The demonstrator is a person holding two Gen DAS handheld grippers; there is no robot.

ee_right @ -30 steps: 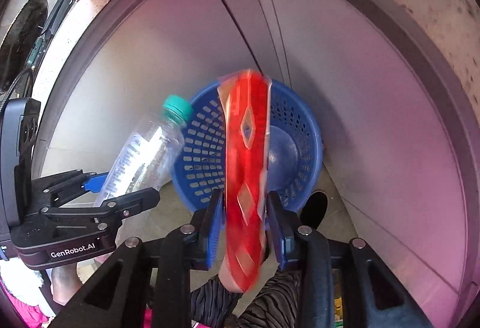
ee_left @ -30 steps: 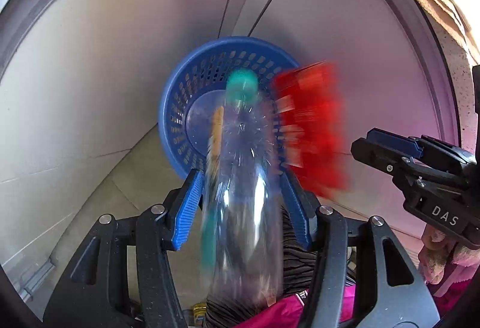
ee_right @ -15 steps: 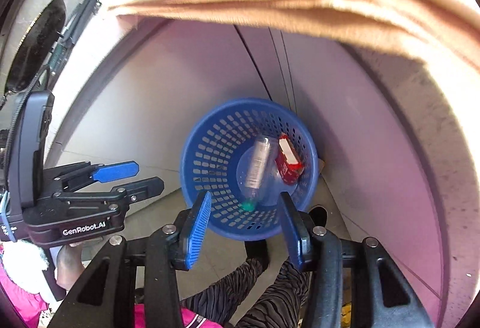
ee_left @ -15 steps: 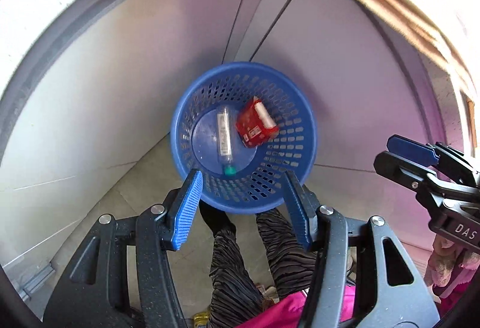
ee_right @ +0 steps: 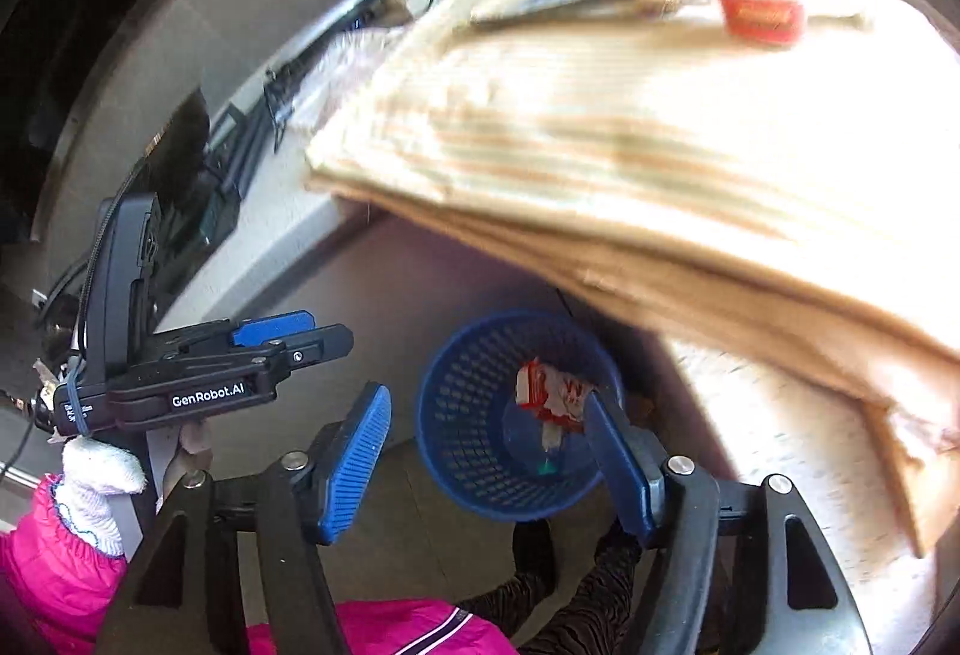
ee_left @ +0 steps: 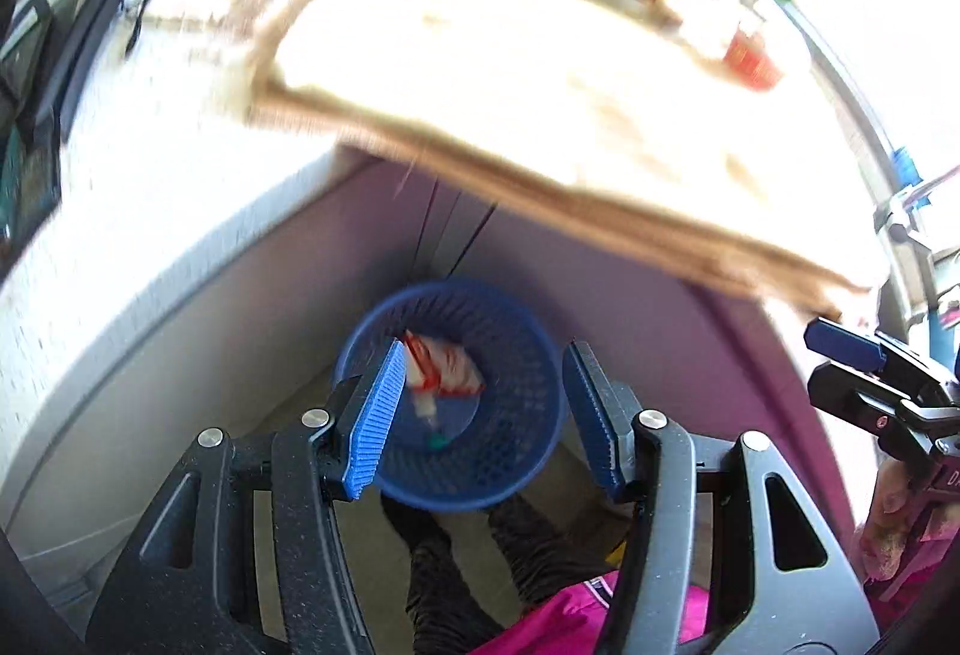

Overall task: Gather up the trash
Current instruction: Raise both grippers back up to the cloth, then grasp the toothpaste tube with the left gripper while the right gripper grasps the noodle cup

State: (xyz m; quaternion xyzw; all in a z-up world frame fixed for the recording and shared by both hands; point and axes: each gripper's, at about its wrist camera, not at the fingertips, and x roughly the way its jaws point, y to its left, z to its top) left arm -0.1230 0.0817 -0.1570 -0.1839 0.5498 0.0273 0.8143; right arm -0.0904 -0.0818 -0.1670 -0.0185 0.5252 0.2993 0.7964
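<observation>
Left wrist view: the left hand-held gripper (ee_left: 480, 415) is spread wide and empty above the blue basket (ee_left: 528, 355) holding the red wrapper (ee_left: 444, 367); the remaining trash, a red cup (ee_left: 750, 55), lies up and right on the cloth-covered tabletop (ee_left: 510, 73). Right wrist view: the right hand-held gripper (ee_right: 486, 463), likewise spread and empty, judged nearer the red cup (ee_right: 759, 14), which lies far ahead on the tabletop (ee_right: 600, 127), blurred

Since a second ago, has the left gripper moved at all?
Yes. The left gripper has pulled up and back from the blue basket, which now looks smaller and lower in its view, with the cloth-covered counter newly visible above.
</observation>
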